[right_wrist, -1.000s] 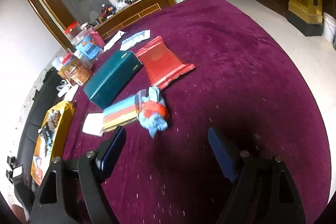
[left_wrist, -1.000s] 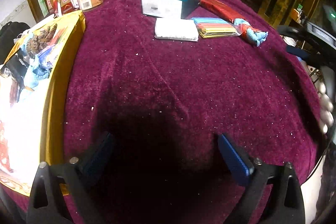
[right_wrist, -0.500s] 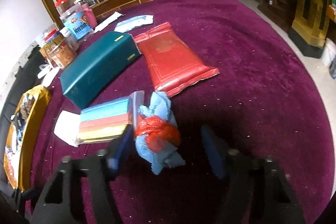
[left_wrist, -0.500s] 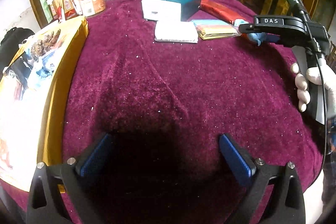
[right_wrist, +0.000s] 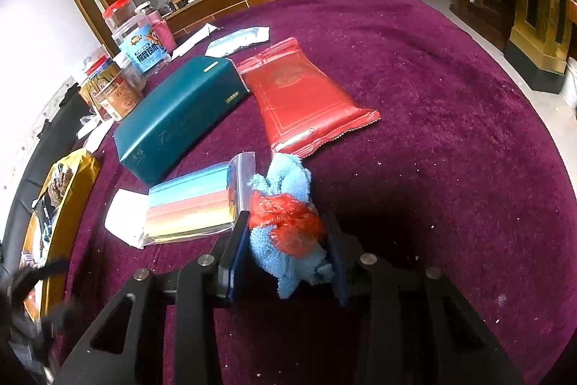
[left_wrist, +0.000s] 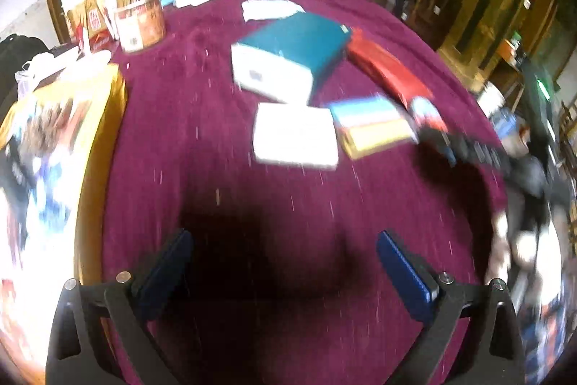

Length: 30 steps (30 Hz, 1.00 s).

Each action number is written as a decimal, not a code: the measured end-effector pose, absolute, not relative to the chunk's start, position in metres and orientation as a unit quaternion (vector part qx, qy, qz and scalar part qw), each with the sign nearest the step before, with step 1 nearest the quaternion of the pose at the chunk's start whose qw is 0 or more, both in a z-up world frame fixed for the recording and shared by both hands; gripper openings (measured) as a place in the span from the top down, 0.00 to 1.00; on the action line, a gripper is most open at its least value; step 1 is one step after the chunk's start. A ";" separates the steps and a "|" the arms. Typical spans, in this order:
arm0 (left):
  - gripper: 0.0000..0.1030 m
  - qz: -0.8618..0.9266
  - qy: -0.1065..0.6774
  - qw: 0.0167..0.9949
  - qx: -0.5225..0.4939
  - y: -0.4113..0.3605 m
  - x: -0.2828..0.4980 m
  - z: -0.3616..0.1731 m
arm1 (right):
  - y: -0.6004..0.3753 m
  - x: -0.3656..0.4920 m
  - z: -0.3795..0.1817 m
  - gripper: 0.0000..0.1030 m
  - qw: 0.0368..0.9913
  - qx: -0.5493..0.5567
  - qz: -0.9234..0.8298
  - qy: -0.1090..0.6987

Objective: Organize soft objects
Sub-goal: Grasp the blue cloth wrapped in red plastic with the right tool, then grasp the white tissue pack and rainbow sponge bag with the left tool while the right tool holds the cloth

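Right claw [right_wrist: 285,255] closed onto blue cloth bundle [right_wrist: 288,222] | rainbow pack [right_wrist: 191,204] beside

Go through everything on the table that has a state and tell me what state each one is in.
right gripper: closed on the blue cloth bundle
blue cloth bundle: gripped, lying on the tablecloth
left gripper: open, empty
zip bag: lying flat
red packet: sealed, flat
teal box: closed
red-lid jar: lid on
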<state>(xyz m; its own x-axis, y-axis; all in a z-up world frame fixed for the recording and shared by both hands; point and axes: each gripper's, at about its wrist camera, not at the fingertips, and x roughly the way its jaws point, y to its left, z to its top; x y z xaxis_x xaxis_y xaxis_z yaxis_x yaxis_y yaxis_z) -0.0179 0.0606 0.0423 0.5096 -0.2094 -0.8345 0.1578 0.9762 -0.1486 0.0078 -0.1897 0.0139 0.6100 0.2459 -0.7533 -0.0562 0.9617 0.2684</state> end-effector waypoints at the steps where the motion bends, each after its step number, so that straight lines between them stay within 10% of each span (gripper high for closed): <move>1: 0.01 -0.104 0.483 0.869 -0.033 0.061 -0.006 0.041 | -0.191 0.008 0.014 0.64 0.890 0.111 0.086 0.433; 15: 0.01 -0.063 0.480 0.874 -0.035 0.055 0.073 0.011 | -0.196 0.010 0.013 0.64 0.889 0.123 0.092 0.432; 20: 0.36 -0.111 0.482 0.869 -0.025 0.048 0.049 0.018 | -0.196 0.011 0.013 0.64 0.889 0.122 0.093 0.431; 30: 0.33 -0.188 0.469 0.862 0.030 0.031 -0.008 0.040 | -0.199 0.012 0.013 0.63 0.887 0.131 0.092 0.432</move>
<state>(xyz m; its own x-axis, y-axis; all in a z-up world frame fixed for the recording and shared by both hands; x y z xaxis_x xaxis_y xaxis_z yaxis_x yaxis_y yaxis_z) -0.0077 0.0306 0.0399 0.4894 -0.2954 -0.8205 0.3519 0.9278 -0.1241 0.0121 -0.1988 0.0135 0.6091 0.2769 -0.7432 -0.0506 0.9487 0.3120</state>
